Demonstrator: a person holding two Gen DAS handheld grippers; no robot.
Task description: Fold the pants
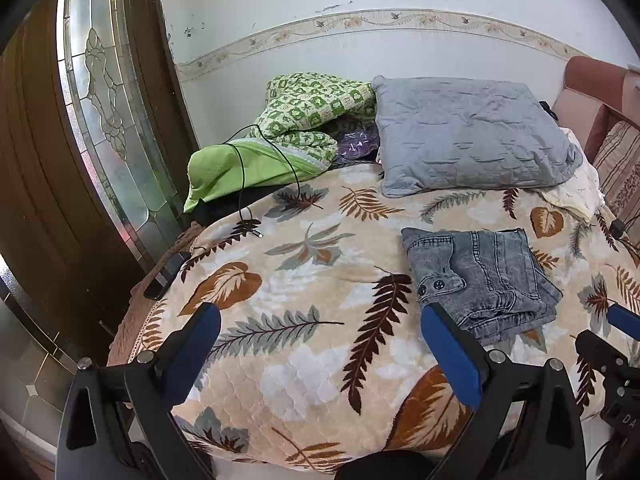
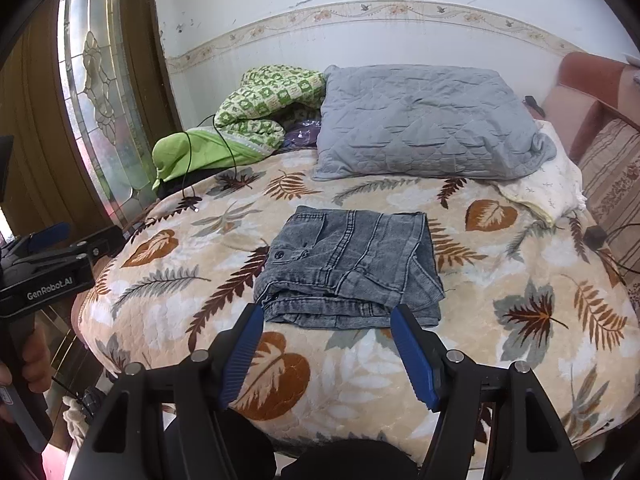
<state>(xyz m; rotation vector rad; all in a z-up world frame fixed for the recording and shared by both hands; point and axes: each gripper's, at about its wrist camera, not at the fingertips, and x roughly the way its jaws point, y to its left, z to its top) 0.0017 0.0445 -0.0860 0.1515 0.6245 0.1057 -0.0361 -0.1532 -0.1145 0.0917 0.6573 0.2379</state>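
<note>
Grey denim pants [image 2: 352, 268] lie folded into a compact stack on the leaf-patterned bedspread [image 2: 520, 360]. They also show in the left wrist view [image 1: 480, 276], right of centre. My right gripper [image 2: 326, 312] is open and empty, its blue pads just in front of the stack's near edge. My left gripper [image 1: 320, 316] is open and empty over the bedspread [image 1: 300, 360], left of the pants. The left gripper also shows at the left edge of the right wrist view [image 2: 48, 256], and part of the right gripper at the right edge of the left wrist view [image 1: 612, 336].
A grey quilted pillow [image 2: 424, 124] and a green patterned blanket [image 2: 256, 112] lie at the back of the bed. A black cable [image 2: 192, 188] trails over the bed's left side. A glass-panelled door [image 2: 96, 80] stands left; a striped cushion [image 2: 612, 184] right.
</note>
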